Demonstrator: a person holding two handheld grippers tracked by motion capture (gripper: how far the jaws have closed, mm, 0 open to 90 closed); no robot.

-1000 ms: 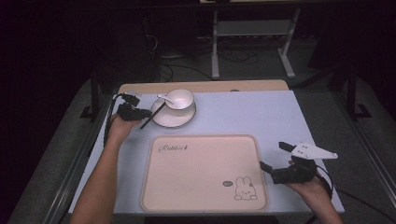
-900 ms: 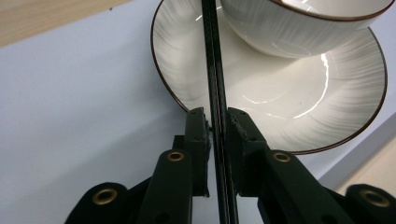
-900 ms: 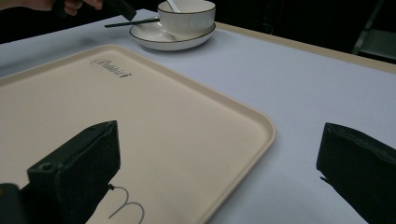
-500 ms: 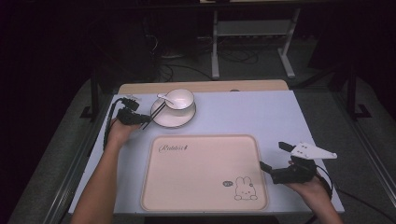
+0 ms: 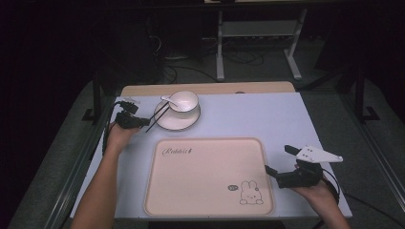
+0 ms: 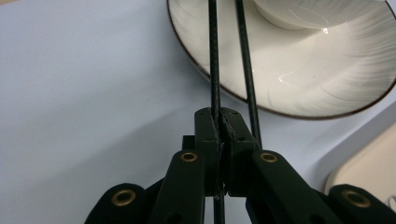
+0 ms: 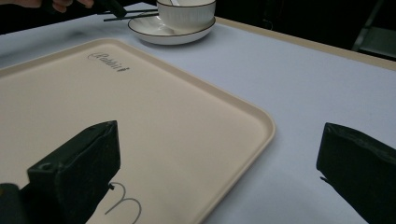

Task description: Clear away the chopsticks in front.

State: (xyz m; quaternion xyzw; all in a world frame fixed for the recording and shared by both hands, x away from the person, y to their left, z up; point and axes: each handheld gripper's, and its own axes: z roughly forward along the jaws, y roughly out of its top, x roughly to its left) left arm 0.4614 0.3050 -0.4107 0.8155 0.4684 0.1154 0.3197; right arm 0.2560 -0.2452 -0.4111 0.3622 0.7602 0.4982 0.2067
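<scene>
Left gripper [image 5: 136, 121]: near the far-left corner of the table [image 5: 286, 119], just left of the plate; jaws have just been closing and are now pressed together on one chopstick, seen clamped between the pads in the left gripper view.
Chopsticks [image 5: 159, 117]: two thin dark sticks, far ends resting across the left rim of the plate, near ends reaching off the rim toward the left gripper. The left stick [image 6: 214, 60] runs into the pinch; the right stick [image 6: 247, 70] passes just beside the right pad, outside the grip.
Plate [image 5: 165, 125]: white, dark thin rim, near the table's far edge, left of centre, just beyond the tray's far-left corner.
Bowl [image 5: 185, 101]: white, standing on the plate, a white spoon [image 5: 168, 99] leaning in it.
Tray [image 5: 205, 143]: beige, rabbit print at its near-right corner, lying along the near edge of the table, centre.
Right gripper [image 5: 281, 164]: held at the tray's right edge near the near-right corner; jaws spread wide, nothing between them.
</scene>
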